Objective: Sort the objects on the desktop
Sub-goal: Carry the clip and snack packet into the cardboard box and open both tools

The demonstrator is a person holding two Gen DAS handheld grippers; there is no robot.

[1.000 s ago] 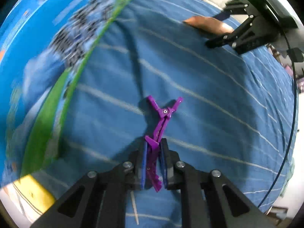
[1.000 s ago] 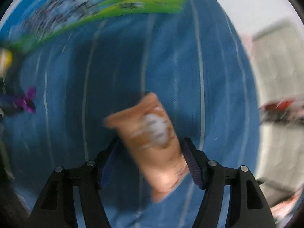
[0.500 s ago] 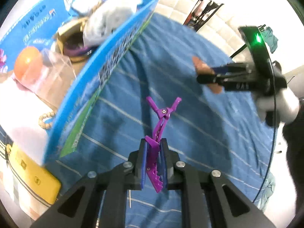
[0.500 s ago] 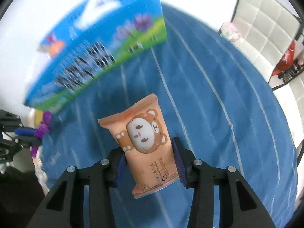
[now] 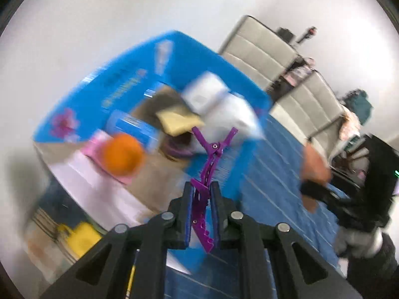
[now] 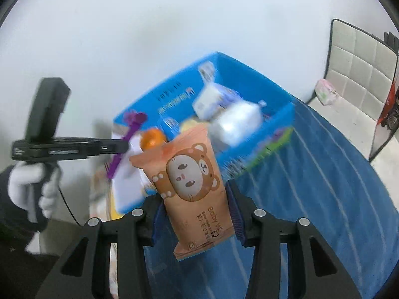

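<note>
My left gripper [image 5: 202, 194] is shut on a purple hair clip [image 5: 210, 164] and holds it in the air at the near wall of an open blue box [image 5: 124, 74]. The clip also shows in the right wrist view [image 6: 124, 142], over the box's left side. My right gripper [image 6: 194, 199] is shut on an orange baby-wipes pack with a bear face [image 6: 189, 184], held up in front of the blue box [image 6: 249, 74]. The box holds an orange ball [image 5: 122, 154], white packs [image 5: 219, 107] and other items.
The box stands on a blue striped cloth [image 6: 324, 174]. A yellow object [image 5: 79, 236] lies by the box's near left corner. White padded chairs [image 5: 286, 74] stand behind. A white wall is beyond the box.
Both grippers have risen and swung toward the blue box with their objects. The clip is now over the box's edge; the wipes pack is closer to the box.
</note>
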